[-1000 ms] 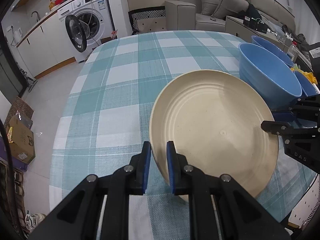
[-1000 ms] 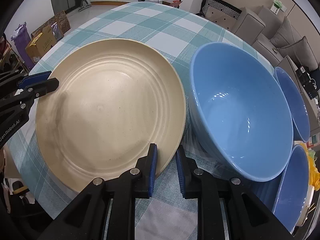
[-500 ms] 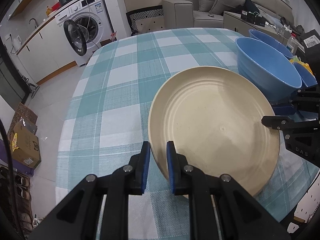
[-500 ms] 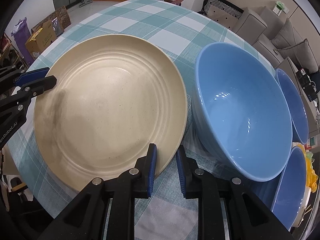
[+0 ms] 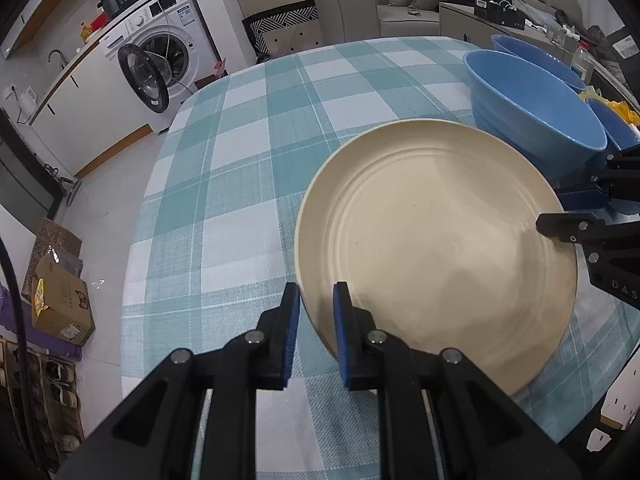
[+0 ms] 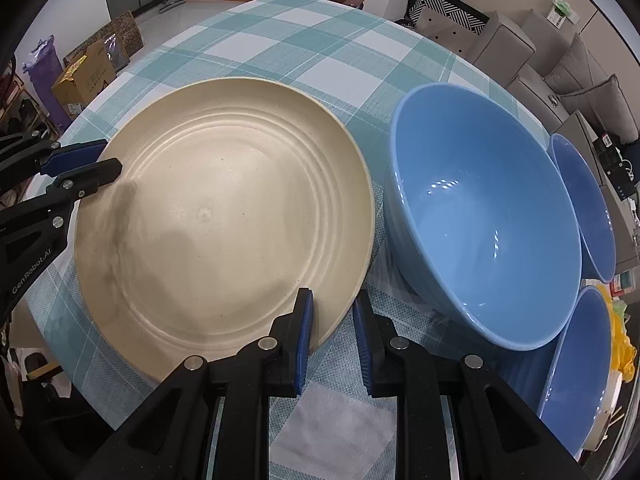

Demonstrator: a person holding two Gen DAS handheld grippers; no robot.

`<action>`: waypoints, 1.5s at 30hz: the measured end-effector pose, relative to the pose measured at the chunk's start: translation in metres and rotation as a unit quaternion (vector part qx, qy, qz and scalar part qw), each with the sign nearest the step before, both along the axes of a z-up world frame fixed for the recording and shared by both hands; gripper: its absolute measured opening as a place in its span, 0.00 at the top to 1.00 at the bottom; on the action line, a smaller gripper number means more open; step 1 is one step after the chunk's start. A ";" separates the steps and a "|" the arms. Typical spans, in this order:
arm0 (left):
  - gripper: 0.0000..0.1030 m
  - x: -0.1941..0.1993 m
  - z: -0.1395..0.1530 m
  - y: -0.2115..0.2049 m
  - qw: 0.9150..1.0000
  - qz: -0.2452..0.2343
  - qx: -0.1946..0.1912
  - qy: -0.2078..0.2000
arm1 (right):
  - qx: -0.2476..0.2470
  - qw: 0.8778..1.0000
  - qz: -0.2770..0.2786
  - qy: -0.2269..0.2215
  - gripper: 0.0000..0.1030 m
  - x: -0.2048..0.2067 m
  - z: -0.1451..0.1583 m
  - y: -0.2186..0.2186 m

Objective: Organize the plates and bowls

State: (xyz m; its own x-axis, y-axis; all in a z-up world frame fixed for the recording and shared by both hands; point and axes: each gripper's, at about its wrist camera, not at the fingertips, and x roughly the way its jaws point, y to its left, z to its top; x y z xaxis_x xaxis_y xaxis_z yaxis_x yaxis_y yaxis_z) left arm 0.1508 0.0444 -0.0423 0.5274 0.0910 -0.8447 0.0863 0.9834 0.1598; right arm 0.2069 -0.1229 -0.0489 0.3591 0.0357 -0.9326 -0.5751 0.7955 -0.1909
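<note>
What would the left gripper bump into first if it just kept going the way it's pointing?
Probably the checked tablecloth. The left gripper is clamped on the rim of the beige plate and points steeply down, so it would likely meet the cloth just past that rim.

- plate (image 6: pixel 224 220) on desk (image 6: pixel 280 40), near its front edge
- big bowl (image 6: pixel 480 232) just right of plate
- two smaller bowls (image 6: pixel 588 208) right of big bowl

I see a washer (image 5: pixel 160 56) with its door open, a sofa (image 5: pixel 400 4), cardboard boxes (image 5: pixel 60 304) on the floor, and the checked tablecloth (image 5: pixel 240 160).
</note>
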 end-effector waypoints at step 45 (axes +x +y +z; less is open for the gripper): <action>0.05 -0.017 0.048 0.018 0.993 -0.007 -0.098 -0.071 | 0.208 0.975 0.047 -0.058 0.01 -0.032 0.079 -0.034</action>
State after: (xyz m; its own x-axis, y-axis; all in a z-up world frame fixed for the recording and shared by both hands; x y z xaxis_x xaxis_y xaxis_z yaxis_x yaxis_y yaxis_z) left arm 0.1341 0.0625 0.0058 0.6420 -0.0762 -0.7629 0.0906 0.9956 -0.0232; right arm 0.1744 -0.1569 0.0300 0.4375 0.4407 -0.7838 -0.6437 0.7622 0.0693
